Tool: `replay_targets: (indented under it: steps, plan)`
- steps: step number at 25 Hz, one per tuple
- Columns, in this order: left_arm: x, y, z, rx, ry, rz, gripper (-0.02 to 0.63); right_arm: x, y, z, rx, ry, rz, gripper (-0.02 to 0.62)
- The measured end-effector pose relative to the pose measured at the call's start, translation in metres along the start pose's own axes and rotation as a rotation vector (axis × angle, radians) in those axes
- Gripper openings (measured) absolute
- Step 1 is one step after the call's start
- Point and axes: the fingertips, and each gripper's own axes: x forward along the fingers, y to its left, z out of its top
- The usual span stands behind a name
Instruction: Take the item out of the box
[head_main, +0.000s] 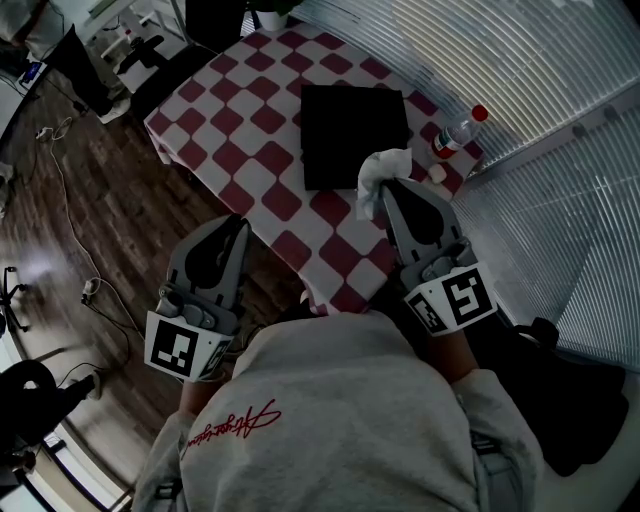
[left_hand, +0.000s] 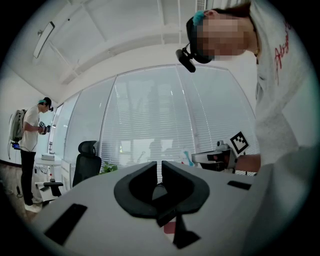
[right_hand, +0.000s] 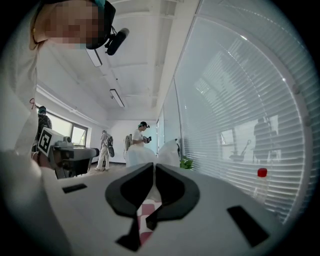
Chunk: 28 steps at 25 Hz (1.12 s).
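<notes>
Right gripper (right_hand: 154, 166) clamps a white wad (head_main: 381, 170), left gripper (left_hand: 160, 167) sits closed empty; only head view shows the black box (head_main: 352, 135).

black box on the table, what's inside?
The black box shows only a flat dark face; no contents visible. Lid or interior, cannot tell. The right gripper grips a white crumpled item at the box's near corner.

Both arms reach forward from the body, and each hand holds its tongs level. The left tongs (head_main: 238, 226) sit on the near left, with the jaws drawn almost together and nothing between them. The right tongs (head_main: 392, 186), slightly farther out, are pinched on a white wad (head_main: 380, 172).
</notes>
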Motion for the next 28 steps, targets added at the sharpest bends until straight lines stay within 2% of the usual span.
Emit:
replay_targets:
  steps: [28]
  plan:
    - [-0.0006, 0.0008, 0.0011, 0.005, -0.009, -0.004, 0.04, -0.0015, 0.0069, -0.0043, 0.009, 0.002, 0.012, 0.026]
